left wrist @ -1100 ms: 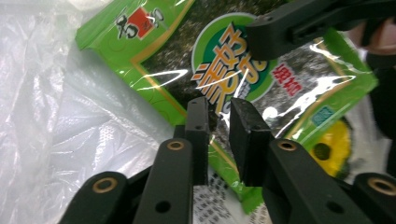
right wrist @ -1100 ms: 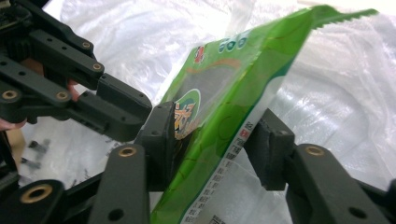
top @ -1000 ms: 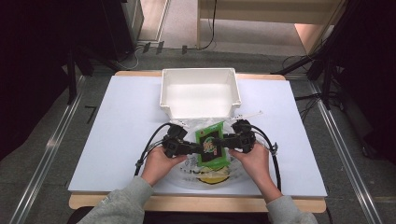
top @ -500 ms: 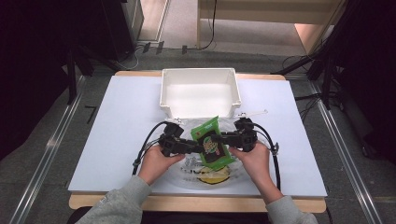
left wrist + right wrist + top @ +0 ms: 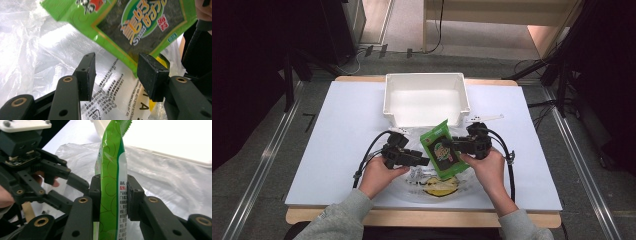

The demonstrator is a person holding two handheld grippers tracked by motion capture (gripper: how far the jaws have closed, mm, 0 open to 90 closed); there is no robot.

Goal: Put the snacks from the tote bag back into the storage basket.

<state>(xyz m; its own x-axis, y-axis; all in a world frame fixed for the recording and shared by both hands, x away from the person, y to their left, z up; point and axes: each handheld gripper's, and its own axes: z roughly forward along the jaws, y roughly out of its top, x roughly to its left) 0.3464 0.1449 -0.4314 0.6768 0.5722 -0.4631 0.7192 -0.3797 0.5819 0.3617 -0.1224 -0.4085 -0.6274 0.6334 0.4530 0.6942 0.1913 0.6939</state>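
A green snack packet stands on edge above a clear plastic bag at the table's front. My right gripper is shut on the packet; its pads press both faces, and its jaws have just been closing. My left gripper is open just left of the packet. Its jaws have just been opening, and in the left gripper view the left gripper has only the packet's lower edge above its pads and the printed bag behind.
A white bin stands behind the bag, its near wall close to the packet's top. Something yellow lies inside the bag by the front edge. Cables loop from both grippers onto the white tabletop.
The left gripper let go of the packet and its jaws spread. The right gripper raised the packet and tipped it more upright above the bag.
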